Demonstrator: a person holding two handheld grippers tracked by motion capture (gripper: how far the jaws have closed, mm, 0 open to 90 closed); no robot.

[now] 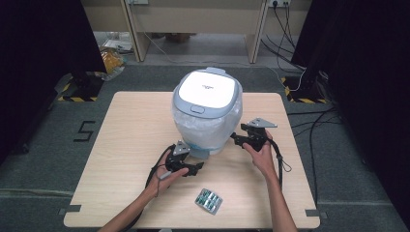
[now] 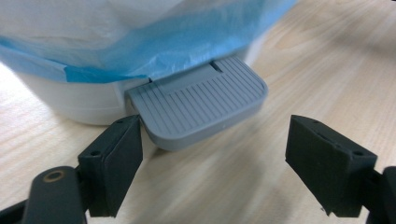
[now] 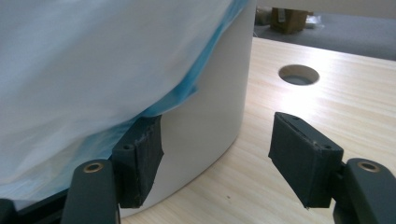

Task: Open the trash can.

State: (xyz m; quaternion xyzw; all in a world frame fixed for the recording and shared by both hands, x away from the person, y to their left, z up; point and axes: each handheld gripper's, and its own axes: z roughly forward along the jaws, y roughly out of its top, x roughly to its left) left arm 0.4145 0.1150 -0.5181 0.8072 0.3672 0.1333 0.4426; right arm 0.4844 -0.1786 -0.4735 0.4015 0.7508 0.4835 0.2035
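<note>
A: Where is the bin (image 1: 208,116) standing, and why is the left gripper (image 2: 212,158) so low?

B: The bin stands on the middle of the table (image 1: 125,145), with its lid (image 1: 208,87) down. The left gripper lies close to the table because the grey pedal (image 2: 201,107) sticks out at the bin's foot. Its jaws are released, one beside the pedal's corner and the other well apart, and they grasp nothing.

A: And the right gripper (image 3: 217,154)?

B: It waits at the bin's other side, also spread and holding nothing. One jaw is just at the white wall, under the edge of the blue bag (image 3: 187,93). I think it is there to keep the bin steady while the pedal is pressed.

A: Is there room for moving?

B: Yes. The wood in front is free except for a blister pack (image 1: 208,201) near the front edge. On the right there is a round hole (image 3: 299,74) in the table, well apart from the jaws.
</note>
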